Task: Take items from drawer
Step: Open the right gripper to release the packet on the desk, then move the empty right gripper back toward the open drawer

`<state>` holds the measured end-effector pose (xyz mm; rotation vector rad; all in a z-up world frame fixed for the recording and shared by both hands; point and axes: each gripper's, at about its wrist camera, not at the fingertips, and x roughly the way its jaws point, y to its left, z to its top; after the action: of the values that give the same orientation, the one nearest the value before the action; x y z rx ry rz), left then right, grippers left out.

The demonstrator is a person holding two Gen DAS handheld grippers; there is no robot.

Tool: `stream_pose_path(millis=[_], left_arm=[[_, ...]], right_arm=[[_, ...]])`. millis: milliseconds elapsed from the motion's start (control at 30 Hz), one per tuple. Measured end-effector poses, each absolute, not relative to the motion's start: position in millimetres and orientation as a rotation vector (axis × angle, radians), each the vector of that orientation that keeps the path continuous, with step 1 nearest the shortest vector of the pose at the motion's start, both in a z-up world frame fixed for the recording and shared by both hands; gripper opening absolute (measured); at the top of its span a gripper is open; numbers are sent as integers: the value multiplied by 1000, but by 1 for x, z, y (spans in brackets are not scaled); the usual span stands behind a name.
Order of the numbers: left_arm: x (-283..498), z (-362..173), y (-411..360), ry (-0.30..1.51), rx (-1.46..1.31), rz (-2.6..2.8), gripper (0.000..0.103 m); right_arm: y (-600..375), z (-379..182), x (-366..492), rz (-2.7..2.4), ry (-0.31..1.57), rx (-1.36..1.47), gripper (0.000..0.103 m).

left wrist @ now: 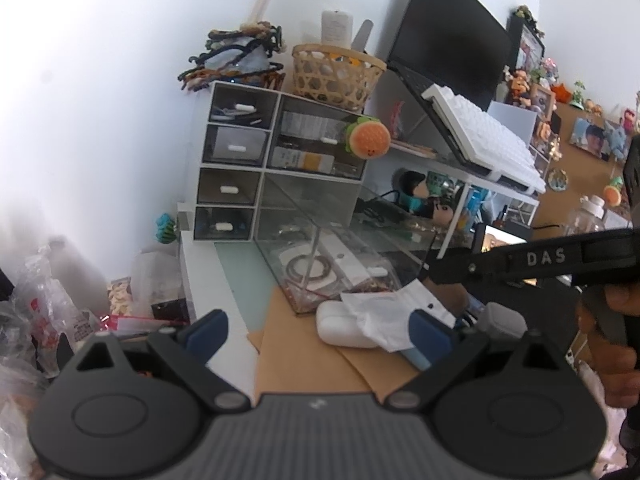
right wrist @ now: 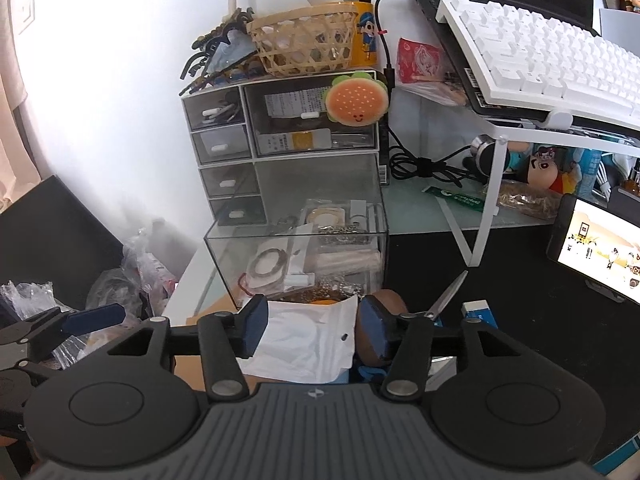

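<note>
A clear drawer (right wrist: 296,240) is pulled far out of the white drawer unit (right wrist: 224,152); it holds packets, a coiled cable pack (right wrist: 272,266) and small boxes. It also shows in the left wrist view (left wrist: 344,256). A white zip pouch (right wrist: 308,340) lies on the desk in front of the drawer, between the fingers of my open right gripper (right wrist: 316,330), untouched as far as I can see. In the left wrist view the pouch (left wrist: 384,316) lies over a white case (left wrist: 340,328). My left gripper (left wrist: 320,330) is open and empty, low before the drawer.
A woven basket (right wrist: 308,40) and a burger plush (right wrist: 356,98) sit on the unit. A keyboard (right wrist: 540,56) rests on a white stand. Scissors (right wrist: 446,296), a phone (right wrist: 600,244) and cables lie right. Plastic bags (left wrist: 44,312) crowd the left.
</note>
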<state>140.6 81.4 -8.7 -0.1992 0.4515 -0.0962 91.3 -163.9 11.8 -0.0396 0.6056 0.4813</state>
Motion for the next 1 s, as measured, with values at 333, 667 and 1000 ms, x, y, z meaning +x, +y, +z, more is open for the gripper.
stream_pose_path(millis=[333,667,1000], left_arm=[[140,-7,89,444,-216,-92,98],[142,-8,92,448,-227,-87,98],[147,-14,95,455,-237,-71,98]], right_arm=[[-154,13,89,487,592,-49,58],[-148,12,93,485,577,-34,54],[-139,3,103,526,611,-15,18]])
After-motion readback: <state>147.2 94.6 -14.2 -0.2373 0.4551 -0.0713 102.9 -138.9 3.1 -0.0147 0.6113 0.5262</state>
